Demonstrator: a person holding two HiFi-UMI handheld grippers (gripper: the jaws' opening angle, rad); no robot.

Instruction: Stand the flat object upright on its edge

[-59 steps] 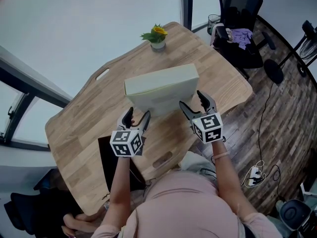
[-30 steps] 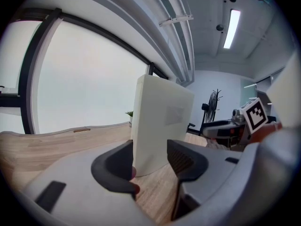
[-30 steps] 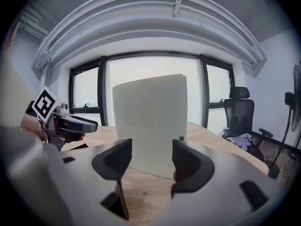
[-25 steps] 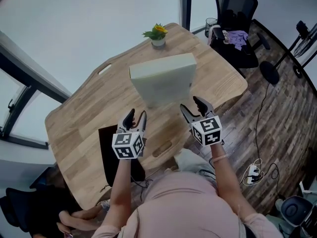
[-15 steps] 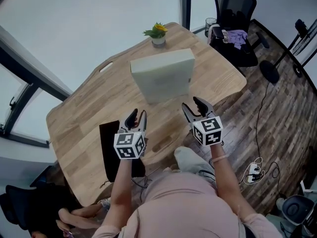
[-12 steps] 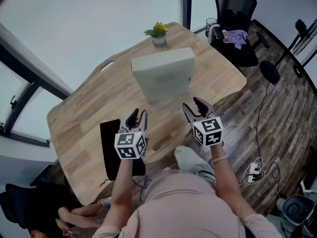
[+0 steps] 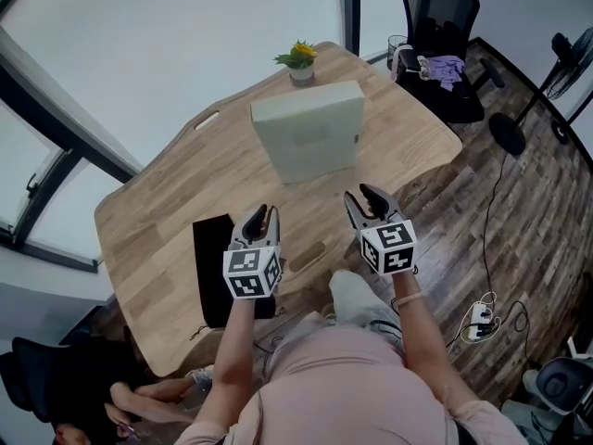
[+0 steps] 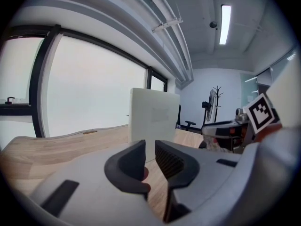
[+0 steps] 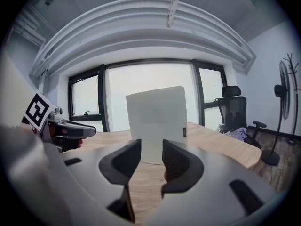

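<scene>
The flat object, a pale white box (image 7: 308, 130), stands upright on its edge on the wooden table (image 7: 176, 202), with nothing touching it. Both grippers hang over the table's near edge, well short of the box. My left gripper (image 7: 260, 221) has its jaws closing to a narrow gap with nothing between them. My right gripper (image 7: 364, 203) is also closing, its gap wider and equally empty. In the left gripper view the box (image 8: 153, 120) rises beyond the left gripper (image 8: 150, 157). The right gripper view shows the box (image 9: 156, 122) straight ahead of the right gripper (image 9: 151, 161).
A small potted yellow flower (image 7: 299, 61) sits at the table's far edge behind the box. A black flat item (image 7: 213, 269) lies at the near left edge. A black office chair (image 7: 447, 26) with cloth on it stands at the far right, with cables on the floor (image 7: 482, 318).
Both grippers have drawn back from the box toward the person, and their jaws have narrowed. The box stays standing upright by itself.
</scene>
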